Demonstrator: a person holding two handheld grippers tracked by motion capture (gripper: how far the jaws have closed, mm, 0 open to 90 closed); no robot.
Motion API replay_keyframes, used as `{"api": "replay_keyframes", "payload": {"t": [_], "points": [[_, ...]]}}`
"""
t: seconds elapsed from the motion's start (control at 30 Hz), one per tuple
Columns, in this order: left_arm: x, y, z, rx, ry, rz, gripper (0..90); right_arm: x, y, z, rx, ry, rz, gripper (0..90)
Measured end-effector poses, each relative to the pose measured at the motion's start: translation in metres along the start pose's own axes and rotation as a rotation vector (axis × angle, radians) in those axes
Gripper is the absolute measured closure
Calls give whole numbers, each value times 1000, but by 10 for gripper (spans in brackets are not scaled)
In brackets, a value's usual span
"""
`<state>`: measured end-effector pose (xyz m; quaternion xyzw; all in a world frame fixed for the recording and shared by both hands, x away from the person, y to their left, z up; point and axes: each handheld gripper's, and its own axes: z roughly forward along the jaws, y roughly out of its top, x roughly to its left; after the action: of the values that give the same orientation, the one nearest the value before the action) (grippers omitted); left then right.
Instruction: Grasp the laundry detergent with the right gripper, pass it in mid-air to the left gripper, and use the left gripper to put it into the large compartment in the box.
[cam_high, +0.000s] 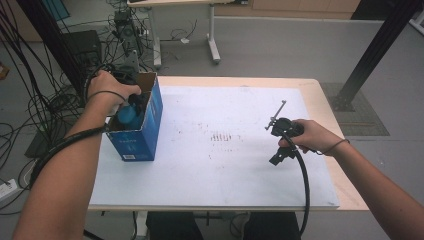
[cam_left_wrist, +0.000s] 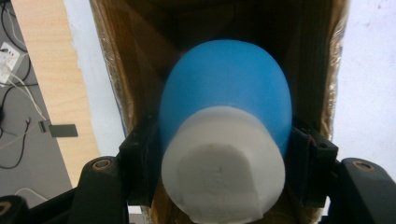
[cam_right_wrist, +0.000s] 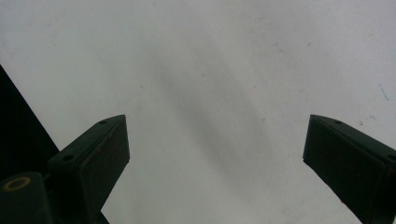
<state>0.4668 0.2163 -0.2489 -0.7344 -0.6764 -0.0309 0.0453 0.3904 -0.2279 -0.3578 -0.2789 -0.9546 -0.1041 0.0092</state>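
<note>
My left tongs (cam_left_wrist: 224, 154) pinch a blue bottle (cam_left_wrist: 226, 93) with a white cap (cam_left_wrist: 222, 172), one jaw on each side of it, low centre of the left gripper view. The bottle sits inside the open blue cardboard box (cam_high: 137, 135), whose brown inner walls rise round it. In the high view that box stands at left of frame on the white sheet (cam_high: 220, 155) covering the bench (cam_high: 320, 95). My right tongs (cam_right_wrist: 215, 158) are spread wide, nothing between them, over bare white sheet; in the high view they hang at right of centre, well apart from the box.
</note>
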Motion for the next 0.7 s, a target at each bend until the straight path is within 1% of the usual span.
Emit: {"api": "replay_keyframes", "payload": {"t": [0.23, 0.5, 0.7], "points": [[0, 0, 9, 8, -10, -2, 378, 0, 0, 1, 5, 3, 1, 73], [-2, 2, 10, 4, -1, 0, 377, 1, 1, 3, 5, 7, 1, 73], [-1, 2, 10, 5, -5, -5, 377, 0, 0, 3, 7, 6, 0, 73]]}}
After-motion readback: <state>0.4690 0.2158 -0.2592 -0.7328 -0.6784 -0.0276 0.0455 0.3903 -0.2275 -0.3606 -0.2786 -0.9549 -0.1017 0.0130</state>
